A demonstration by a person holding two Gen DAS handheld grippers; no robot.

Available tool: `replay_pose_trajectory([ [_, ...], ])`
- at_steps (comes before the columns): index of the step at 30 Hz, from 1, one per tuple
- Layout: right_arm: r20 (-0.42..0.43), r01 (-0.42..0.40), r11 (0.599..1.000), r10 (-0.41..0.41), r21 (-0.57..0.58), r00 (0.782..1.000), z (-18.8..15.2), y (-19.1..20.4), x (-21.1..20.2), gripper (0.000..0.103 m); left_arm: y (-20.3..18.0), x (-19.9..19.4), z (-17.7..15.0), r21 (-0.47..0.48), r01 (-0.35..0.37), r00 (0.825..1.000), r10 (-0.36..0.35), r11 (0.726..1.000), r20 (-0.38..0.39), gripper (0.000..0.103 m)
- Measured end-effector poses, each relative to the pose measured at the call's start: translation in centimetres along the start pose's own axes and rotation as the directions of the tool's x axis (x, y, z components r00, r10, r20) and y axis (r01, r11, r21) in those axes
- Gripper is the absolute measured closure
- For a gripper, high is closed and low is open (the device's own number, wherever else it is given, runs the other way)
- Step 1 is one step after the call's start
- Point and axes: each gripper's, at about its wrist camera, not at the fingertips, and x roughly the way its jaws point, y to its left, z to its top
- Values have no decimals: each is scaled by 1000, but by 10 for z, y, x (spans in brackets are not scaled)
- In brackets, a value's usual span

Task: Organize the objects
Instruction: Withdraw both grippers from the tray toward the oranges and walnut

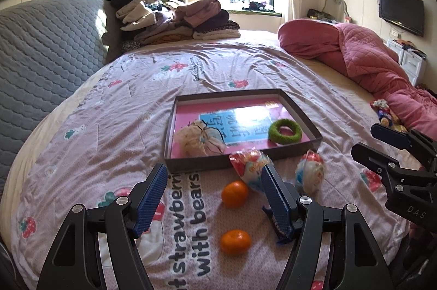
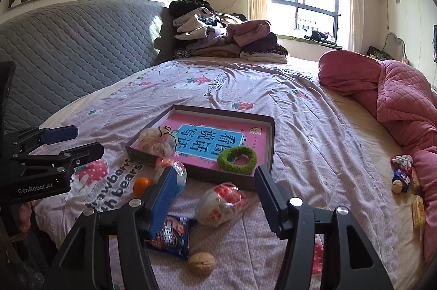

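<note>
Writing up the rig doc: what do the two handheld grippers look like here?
Both match: the left gripper and right gripper have black skeletal linkage bodies with silver pivot screws and blue ribbed pads on the fingers. White lettering: "GenRobot.AI" on the left, "DAS" on the right. No cables visible.

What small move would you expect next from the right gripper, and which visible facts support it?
Probably the right gripper eases down and closes on the wrapped snack. Its jaws stand open and empty with the snack on the bedspread between them, just outside the tray, which already holds the green ring and a cloth pouch.
</note>
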Motion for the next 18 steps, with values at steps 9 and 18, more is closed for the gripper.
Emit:
replay_pose_trajectory([
  [9,-53,12,1000,-13,-15,999,-27,5,-2,44,-4,1,-28,18,11,999,-10,1000,-31,31],
  [18,-114,6,1000,-9,-24,993,-48,12,5,44,-7,6,-48,40,25,998,-23,999,-64,31],
])
